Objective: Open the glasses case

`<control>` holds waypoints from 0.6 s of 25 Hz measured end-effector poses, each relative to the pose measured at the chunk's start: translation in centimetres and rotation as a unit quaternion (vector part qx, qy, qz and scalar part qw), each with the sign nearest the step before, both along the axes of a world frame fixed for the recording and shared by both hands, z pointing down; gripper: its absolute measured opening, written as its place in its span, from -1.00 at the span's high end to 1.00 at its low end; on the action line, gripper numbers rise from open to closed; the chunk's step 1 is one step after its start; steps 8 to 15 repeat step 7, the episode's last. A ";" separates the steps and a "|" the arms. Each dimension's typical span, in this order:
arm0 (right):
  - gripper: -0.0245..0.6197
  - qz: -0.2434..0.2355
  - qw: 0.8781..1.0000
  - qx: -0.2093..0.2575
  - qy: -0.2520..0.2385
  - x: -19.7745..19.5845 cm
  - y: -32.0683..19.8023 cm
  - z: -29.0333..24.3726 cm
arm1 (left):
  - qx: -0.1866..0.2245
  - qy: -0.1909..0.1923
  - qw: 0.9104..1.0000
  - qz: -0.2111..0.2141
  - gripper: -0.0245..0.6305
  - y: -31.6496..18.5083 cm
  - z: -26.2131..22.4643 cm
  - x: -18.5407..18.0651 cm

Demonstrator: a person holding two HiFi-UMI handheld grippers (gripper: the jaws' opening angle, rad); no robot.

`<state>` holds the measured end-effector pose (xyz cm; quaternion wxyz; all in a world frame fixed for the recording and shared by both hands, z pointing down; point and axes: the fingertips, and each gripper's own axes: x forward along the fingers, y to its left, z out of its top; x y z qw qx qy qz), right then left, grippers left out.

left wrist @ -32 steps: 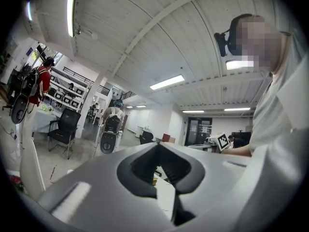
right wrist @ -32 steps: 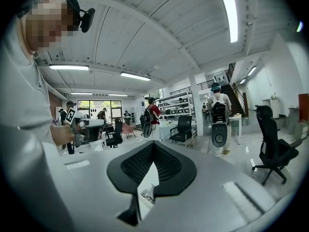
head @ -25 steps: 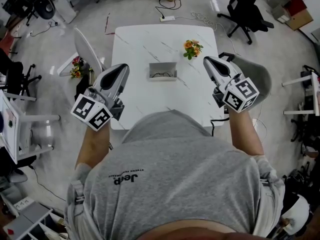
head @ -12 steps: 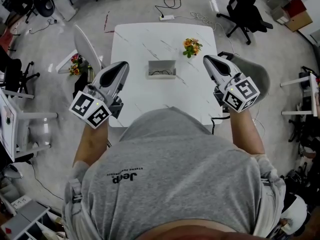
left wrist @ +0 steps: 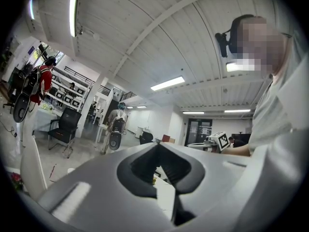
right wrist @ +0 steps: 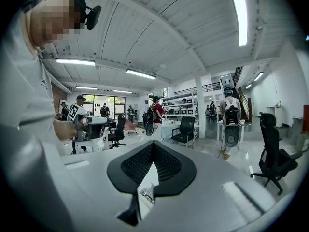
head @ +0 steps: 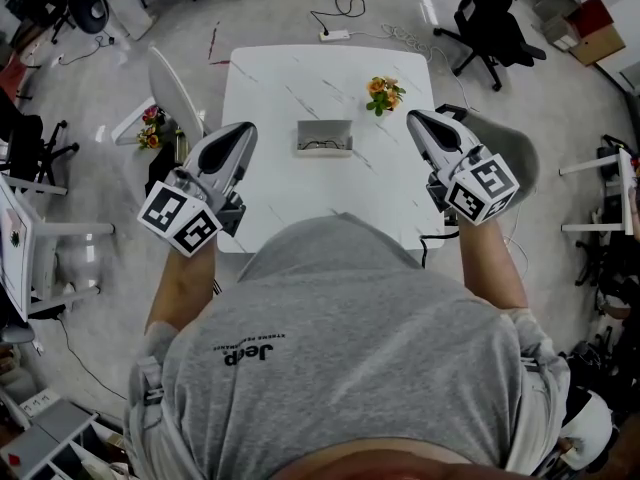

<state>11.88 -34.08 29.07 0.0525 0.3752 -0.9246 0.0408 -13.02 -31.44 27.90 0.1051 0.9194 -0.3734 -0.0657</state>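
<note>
The grey rectangular glasses case [head: 325,138] lies flat near the middle of the white marble-patterned table [head: 270,98]. Seen from above it looks open, with something thin and dark inside it. A small bunch of orange flowers [head: 384,95] stands on the table to the right of the case, apart from it.

The left gripper [head: 243,131] hangs over the left edge of the table, well apart from the case. Its jaws are pressed together at the tips and nothing is between them. The right gripper [head: 414,118] hangs over the right edge, also well apart from the case. Its jaws are clenched together in the same way and hold nothing. Both grippers point forward, one at each side of the case.
</note>
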 end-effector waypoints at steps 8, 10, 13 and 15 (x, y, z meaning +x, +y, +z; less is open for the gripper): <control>0.92 0.002 1.000 0.000 0.000 0.3 0.1 0.2 | 0.002 0.000 1.000 0.000 0.75 0.1 0.0 0.1; 0.92 0.002 1.000 0.000 0.000 0.3 0.1 0.2 | 0.002 0.000 1.000 0.000 0.75 0.1 0.0 0.1; 0.92 0.002 1.000 0.000 0.000 0.3 0.1 0.2 | 0.002 0.000 1.000 0.000 0.75 0.1 0.0 0.1; 0.92 0.002 1.000 0.000 0.000 0.3 0.1 0.2 | 0.002 0.000 1.000 0.000 0.75 0.1 0.0 0.1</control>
